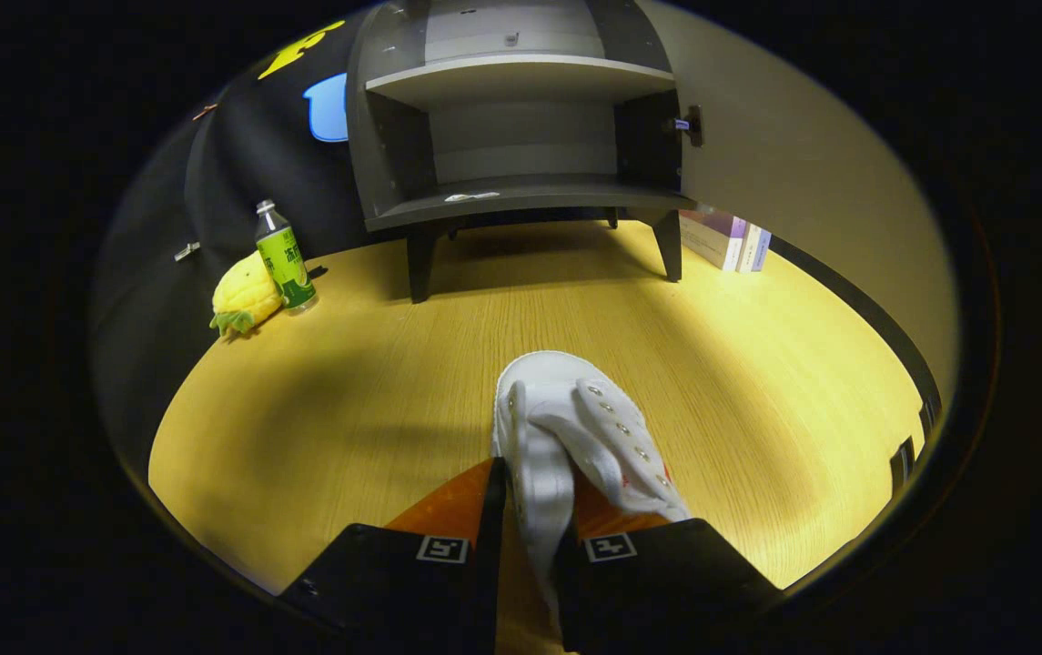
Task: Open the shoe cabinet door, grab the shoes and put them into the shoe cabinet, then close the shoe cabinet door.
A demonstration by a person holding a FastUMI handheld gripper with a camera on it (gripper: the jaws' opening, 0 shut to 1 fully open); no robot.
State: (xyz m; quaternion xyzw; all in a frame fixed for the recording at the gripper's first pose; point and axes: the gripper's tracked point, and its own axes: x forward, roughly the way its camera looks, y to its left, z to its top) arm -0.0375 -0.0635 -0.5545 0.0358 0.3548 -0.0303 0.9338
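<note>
Between my two fingers sits a white canvas shoe (566, 428), and my claw (534, 509) is closed on it: both fingers press a fold of the upper near the tongue, one from each side. Its rounded toe points ahead toward the shoe cabinet (521, 118), and I cannot tell whether the sole touches the table or hangs just above it.

I judge this shoe light and soft. Its cloth creases where I pinch it, so the body will likely sag and swing from the hold rather than stay stiff. Metal eyelets run along the flap on my right; the toe cap looks smoother, probably rubber, and would slip more easily. Gripping the canvas edge by the tongue seems the sound place, since fabric gives the fingers some bite.

Beyond the shoe lies a smooth yellow wood-grain table (348, 409). At its far side the grey cabinet stands on short dark legs with its door (794, 164) swung wide, two flat matte shelves bare. A green-labelled plastic bottle (284, 259) and a plush pineapple (246, 296) stand touching, well left of the cabinet; some books (728, 241) lean just right of its leg.
</note>
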